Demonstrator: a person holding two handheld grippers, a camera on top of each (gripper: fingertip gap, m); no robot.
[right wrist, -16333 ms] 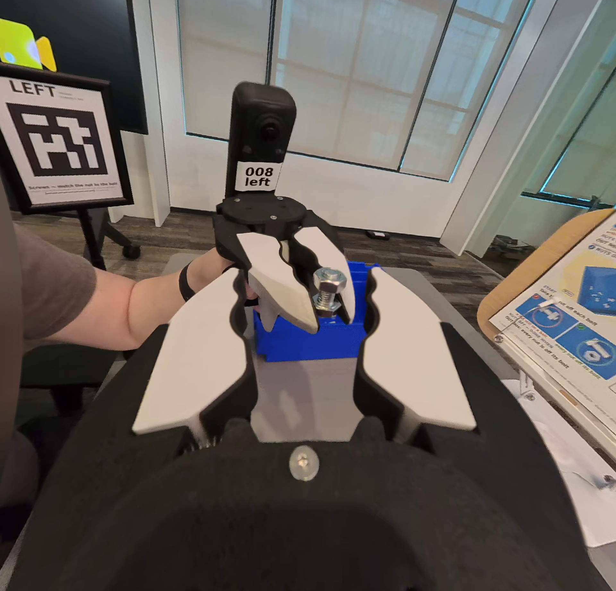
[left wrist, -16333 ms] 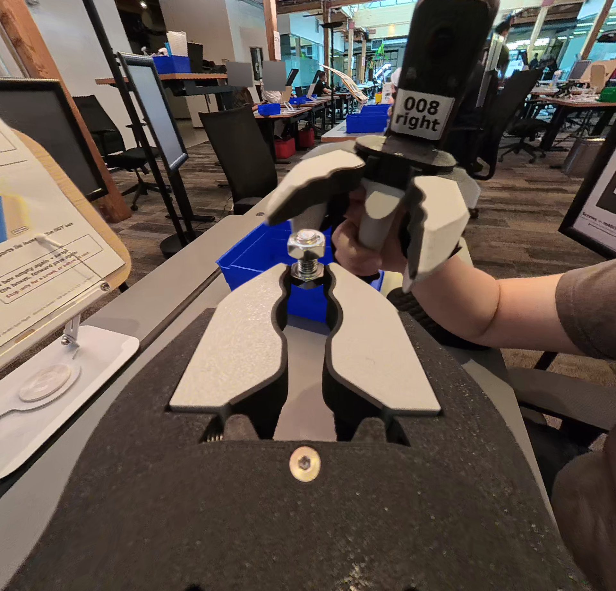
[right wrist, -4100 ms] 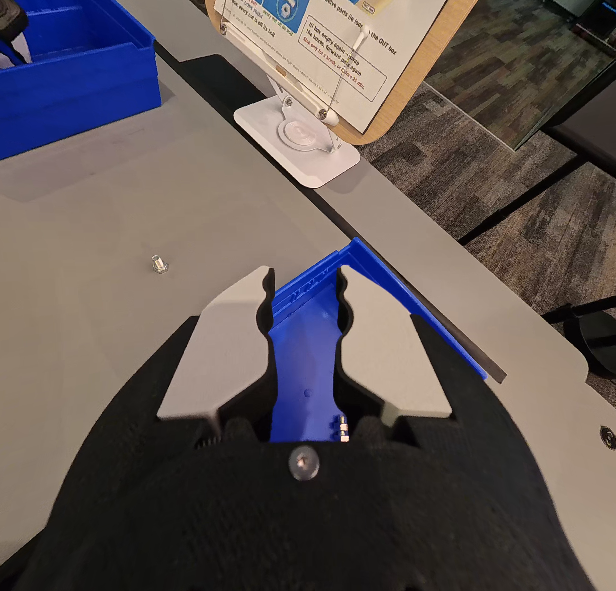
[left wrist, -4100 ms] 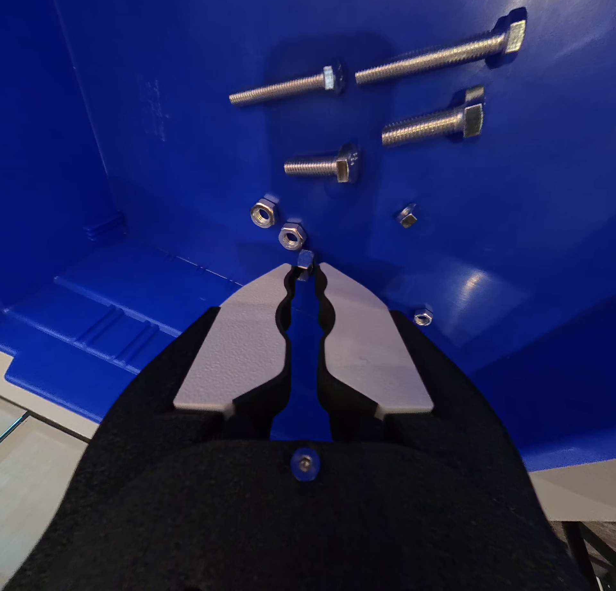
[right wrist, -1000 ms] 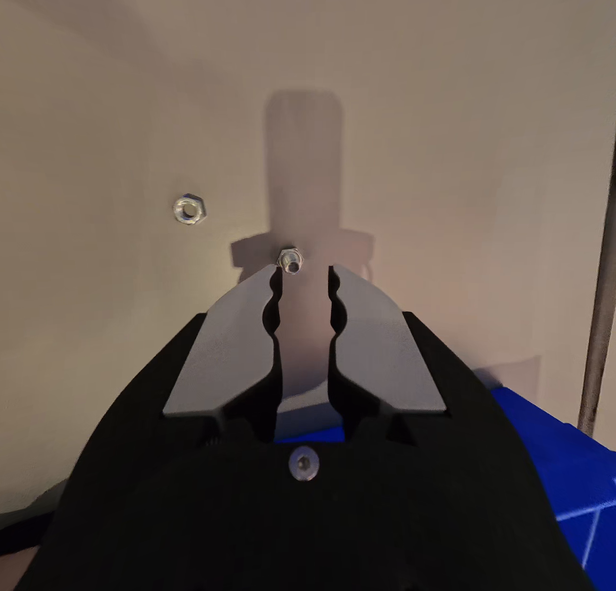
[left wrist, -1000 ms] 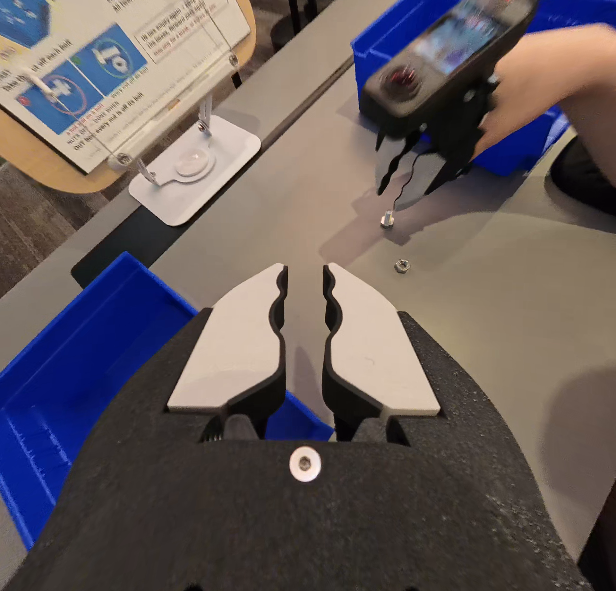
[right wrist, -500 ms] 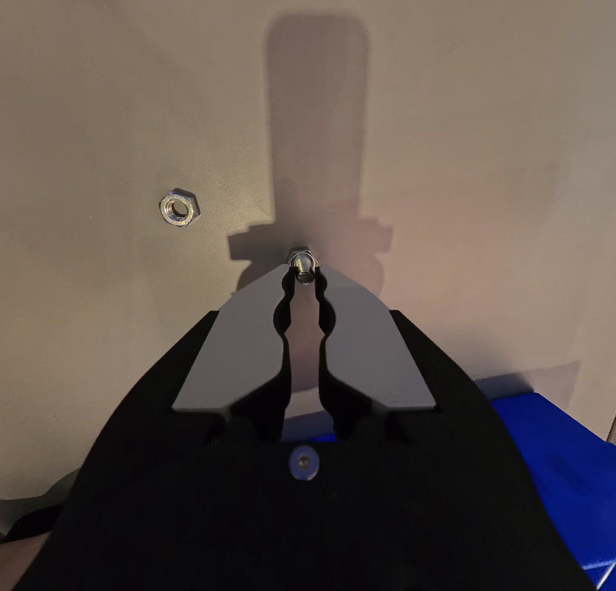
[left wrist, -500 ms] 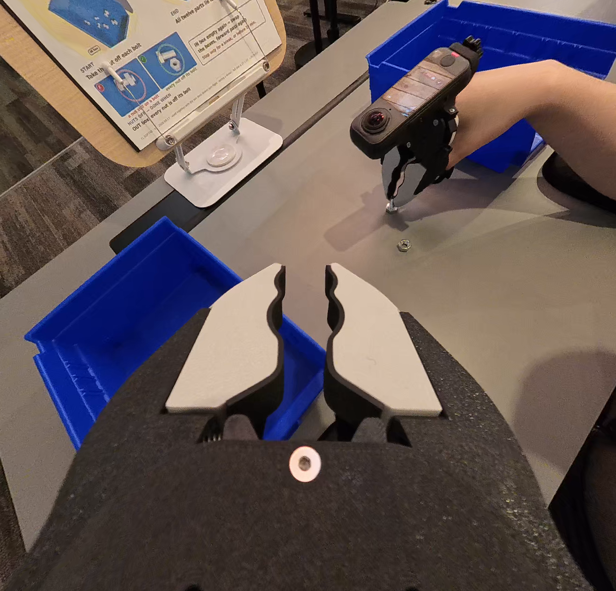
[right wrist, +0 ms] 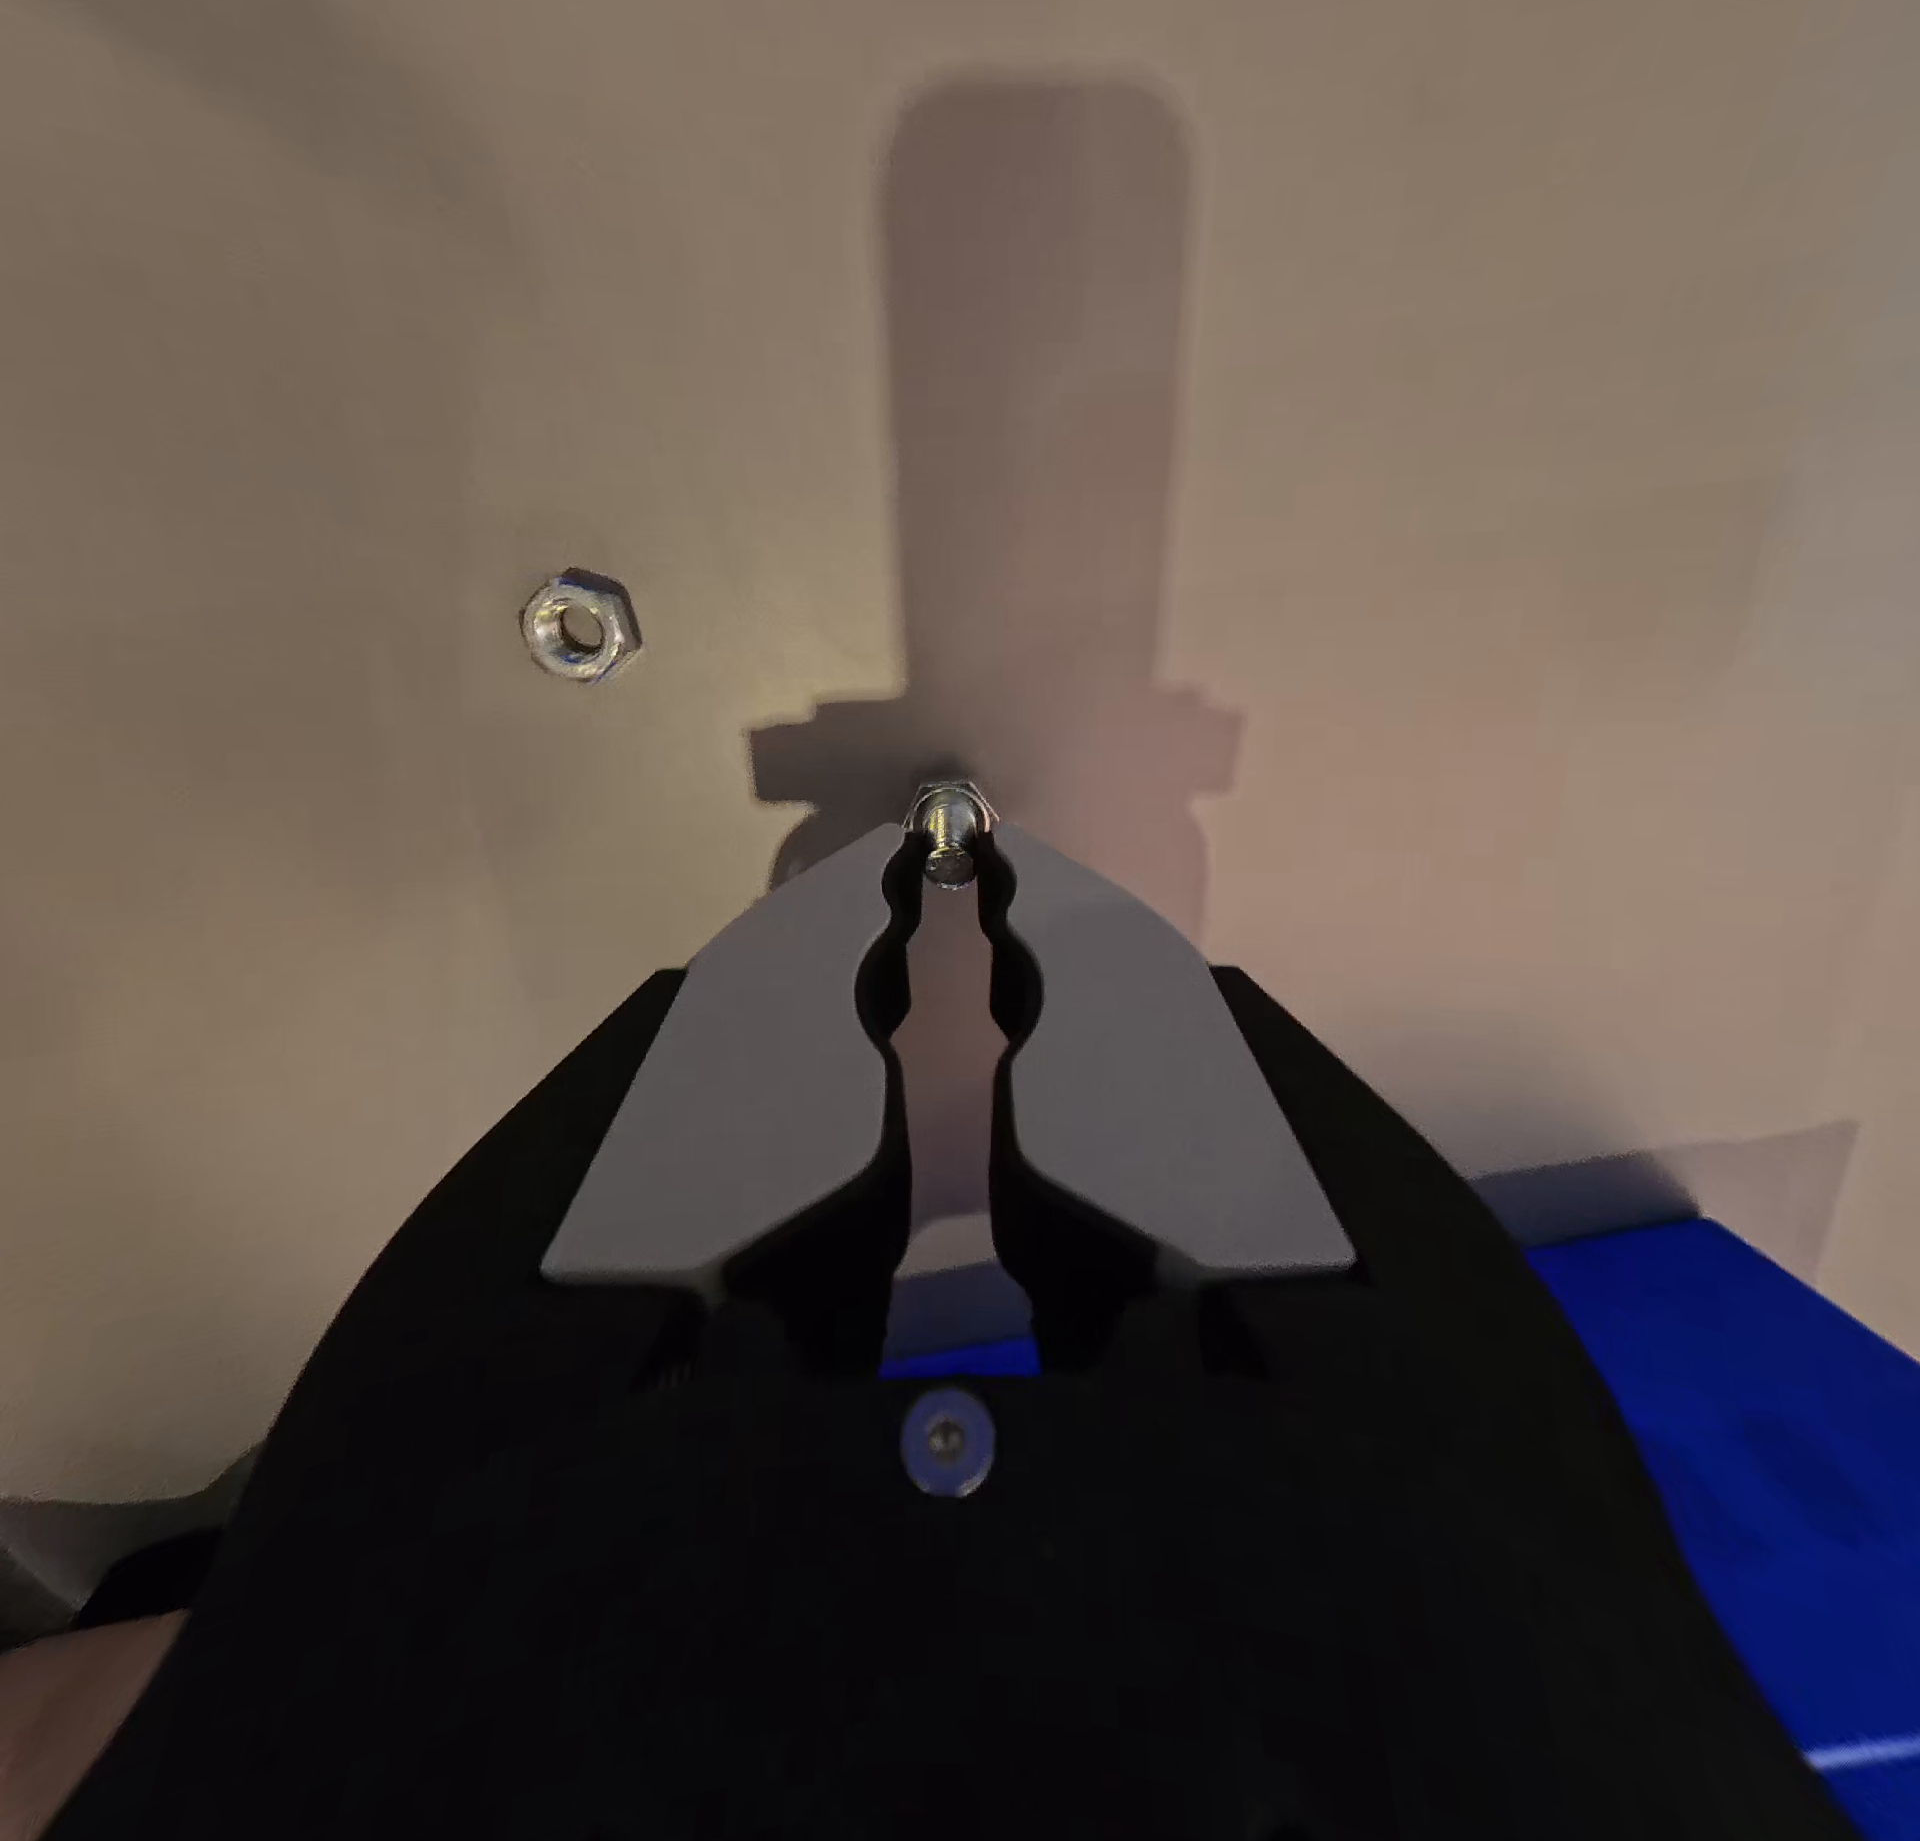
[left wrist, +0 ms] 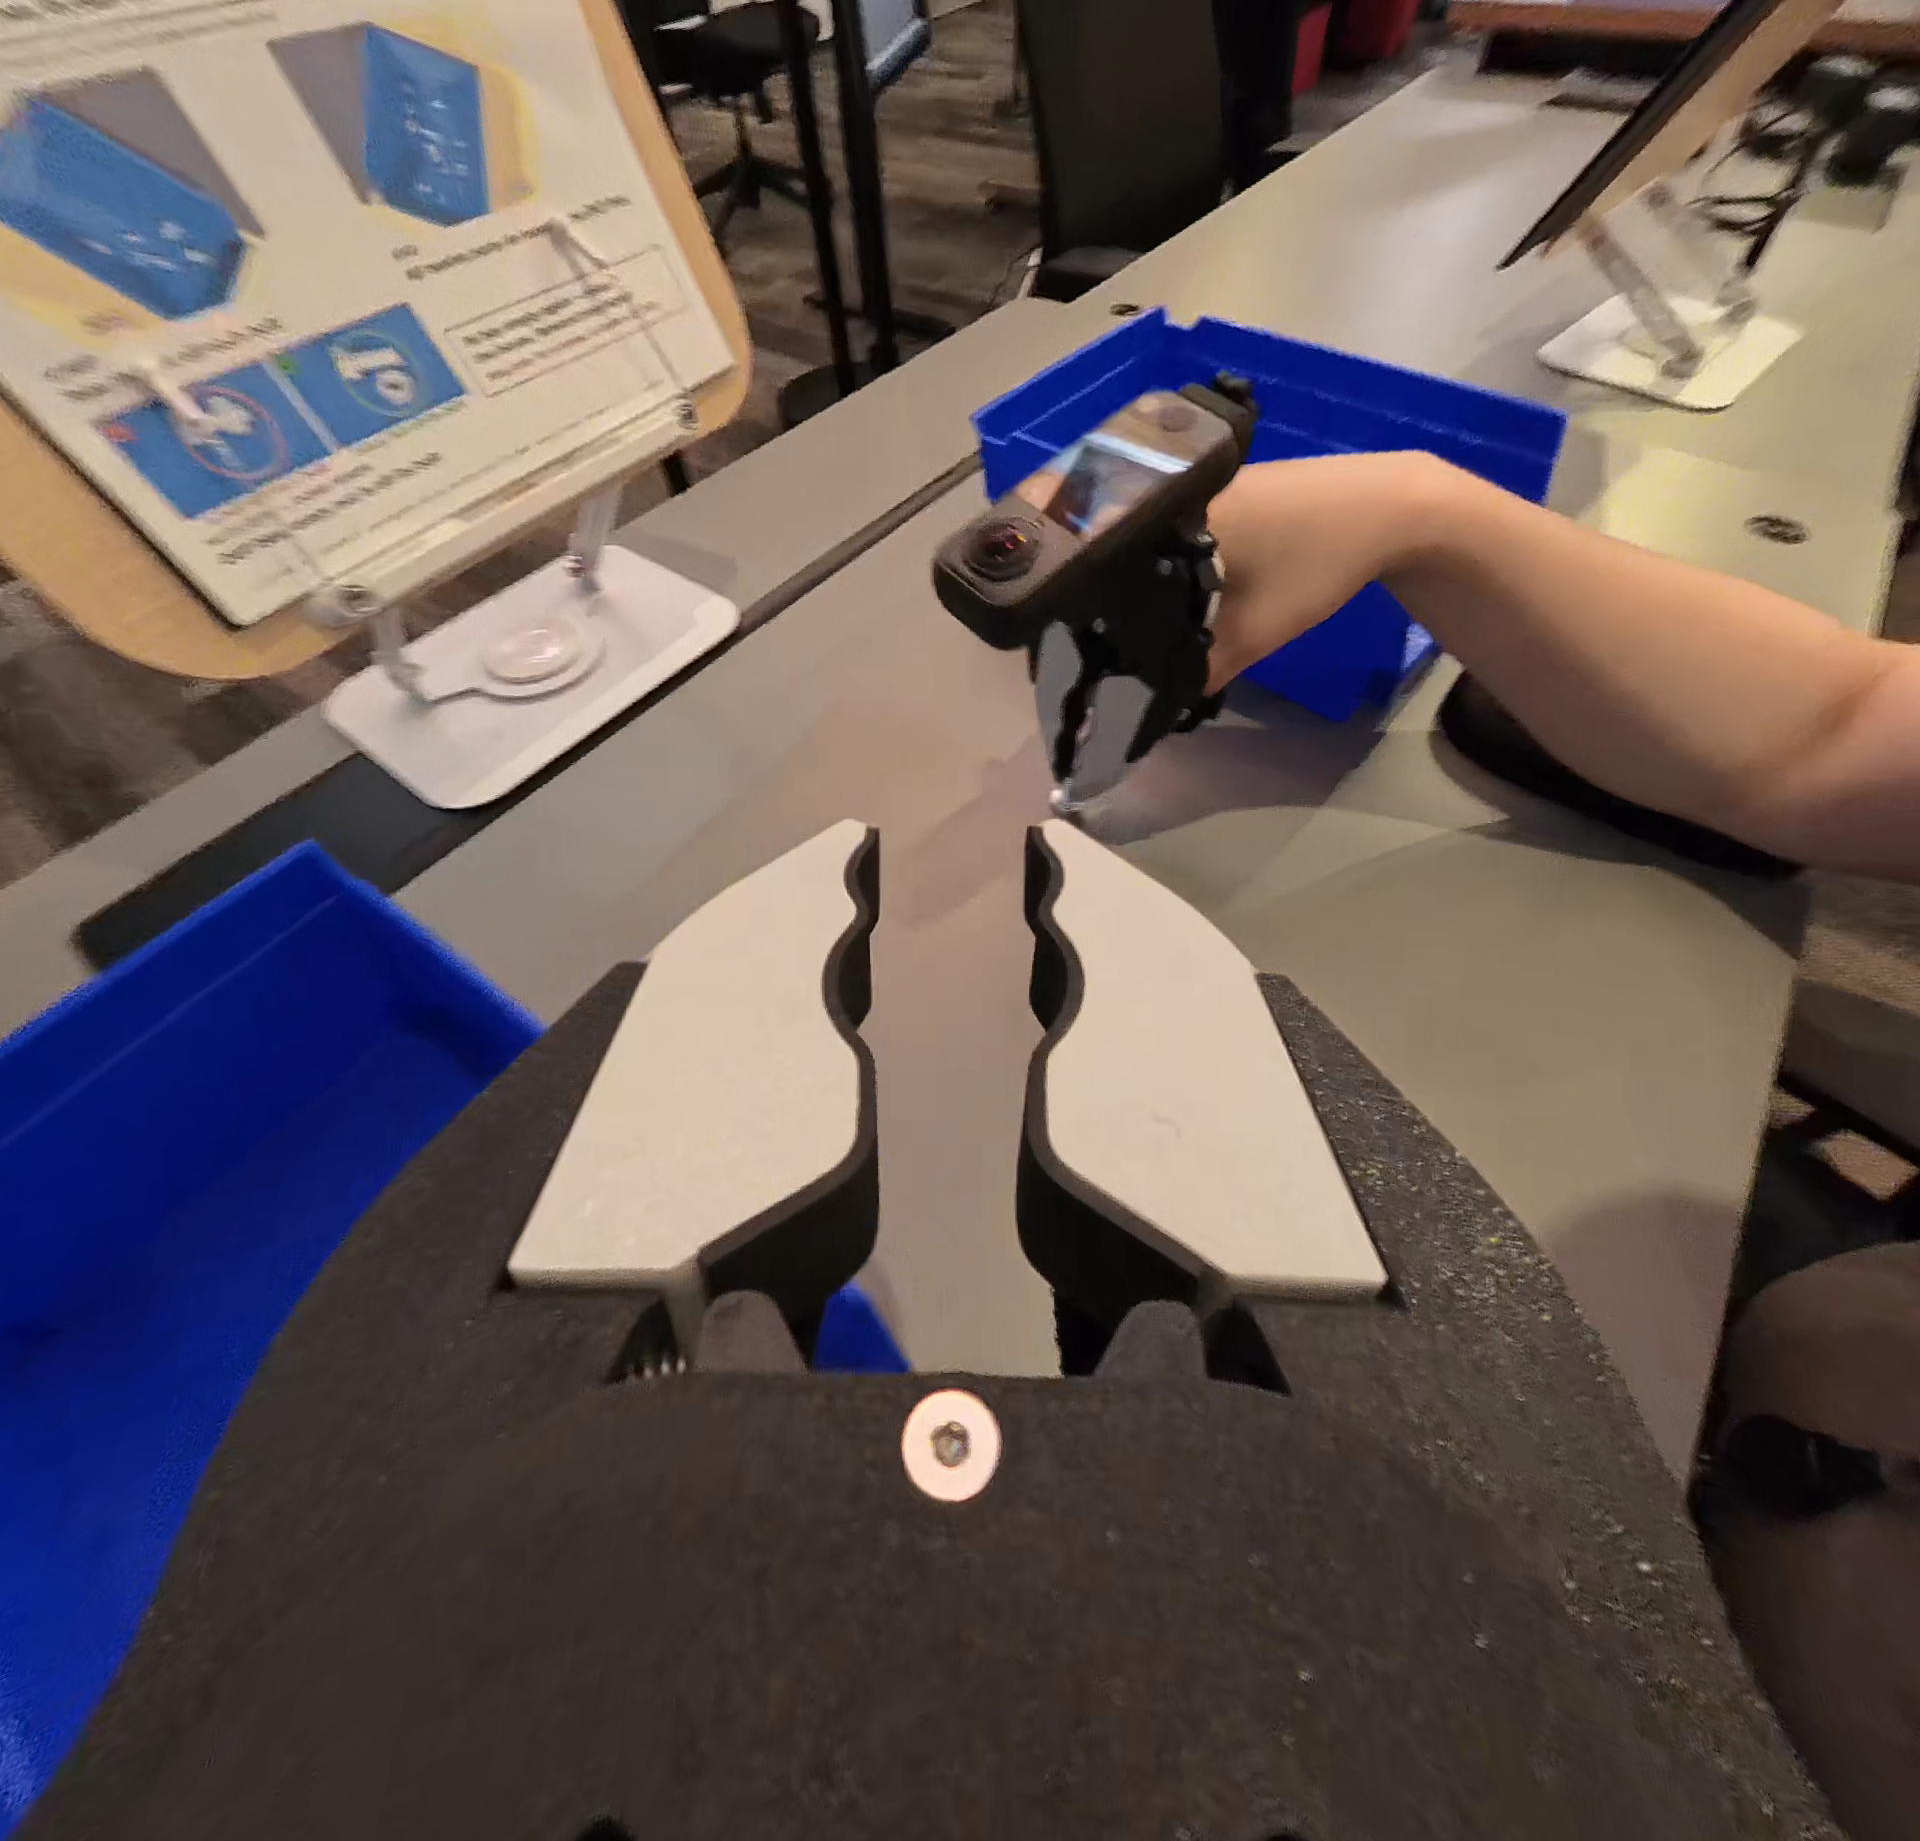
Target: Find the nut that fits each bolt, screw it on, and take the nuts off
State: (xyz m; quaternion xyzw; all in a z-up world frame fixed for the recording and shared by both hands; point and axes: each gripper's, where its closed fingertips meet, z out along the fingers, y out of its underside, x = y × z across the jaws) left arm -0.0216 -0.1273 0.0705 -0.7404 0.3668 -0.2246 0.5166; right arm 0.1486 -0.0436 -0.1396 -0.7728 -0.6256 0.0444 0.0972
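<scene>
In the right wrist view my right gripper (right wrist: 948, 833) points down at the grey table (right wrist: 1455, 441) and is shut on a short silver bolt (right wrist: 948, 864) that stands on its head. A loose hex nut (right wrist: 580, 630) lies flat on the table to the left of it, apart from the fingers. In the left wrist view my left gripper (left wrist: 951, 835) is open and empty, held above the table. The right gripper (left wrist: 1091, 742) shows just beyond it, tips down on the table, held by a person's hand (left wrist: 1309, 555).
A blue bin (left wrist: 208, 1064) sits at the near left under my left gripper. A second blue bin (left wrist: 1351, 409) stands behind the right hand; its corner also shows in the right wrist view (right wrist: 1714, 1376). An instruction board on a white stand (left wrist: 343, 264) is at the far left. Spacing between my two grippers at the tips: around 30 centimeters. From the right gripper's tips to the loose hex nut (right wrist: 580, 630) is close to 7 centimeters.
My right gripper has come down over the short bolt and shut on it. My left gripper has stayed open while tilting up and swinging towards the right gripper.
</scene>
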